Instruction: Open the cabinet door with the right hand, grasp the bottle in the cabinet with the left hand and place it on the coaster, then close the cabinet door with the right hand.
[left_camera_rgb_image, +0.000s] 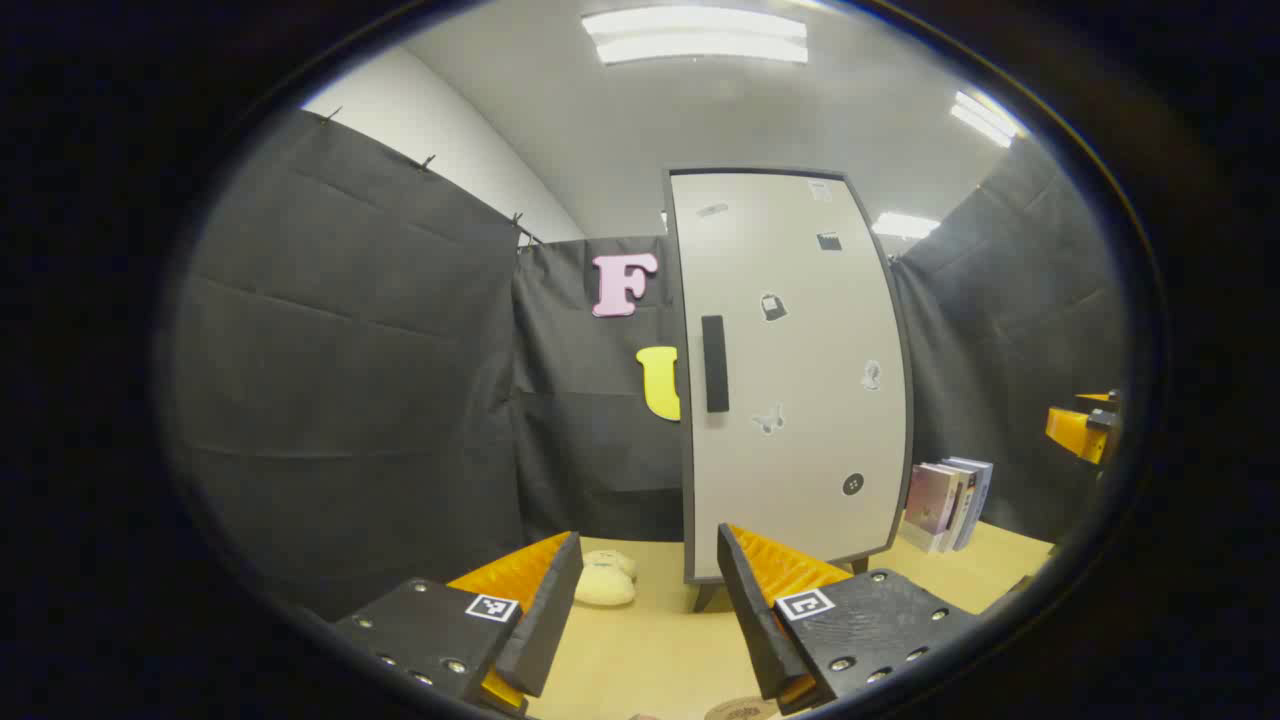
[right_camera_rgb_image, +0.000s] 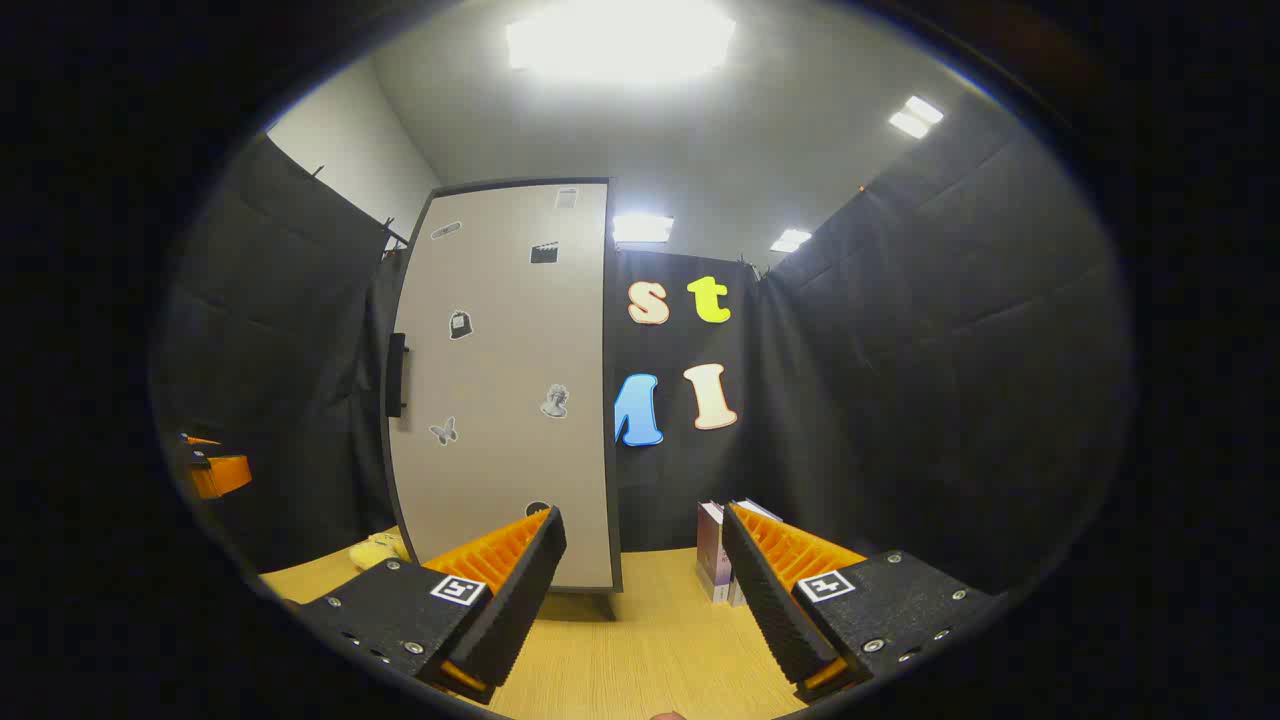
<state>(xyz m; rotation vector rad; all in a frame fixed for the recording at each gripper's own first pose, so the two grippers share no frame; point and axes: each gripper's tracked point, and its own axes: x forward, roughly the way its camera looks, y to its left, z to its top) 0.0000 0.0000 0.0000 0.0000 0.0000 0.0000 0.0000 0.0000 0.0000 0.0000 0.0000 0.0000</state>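
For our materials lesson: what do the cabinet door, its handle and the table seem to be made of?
Cabinet door: smooth matt off-white panel with a dark edge, probably painted or laminated board.
Handle: dull black bar, plastic or coated metal; unclear which.
Table: pale wood or wood-look laminate, with fine grain lines.

**Booth surroundings: walls, ceiling, lighting, table**

Black cloth walls (left_camera_rgb_image: 350, 350) enclose the booth on three sides, hung from clips along the top edge. Above the cloth, a white room wall (left_camera_rgb_image: 440, 150) and a grey-white ceiling (left_camera_rgb_image: 720, 110). Ceiling light panels (left_camera_rgb_image: 695, 35) are on; in the right gripper view the nearest panel (right_camera_rgb_image: 620, 40) is blown out to glare. Work surface is a light wood-grain table (right_camera_rgb_image: 640, 650). A few books (left_camera_rgb_image: 945, 500) stand upright on it near the right-hand cloth wall. A pale, soft-looking item (left_camera_rgb_image: 605, 580) lies on the table, possibly plush; too small to identify.
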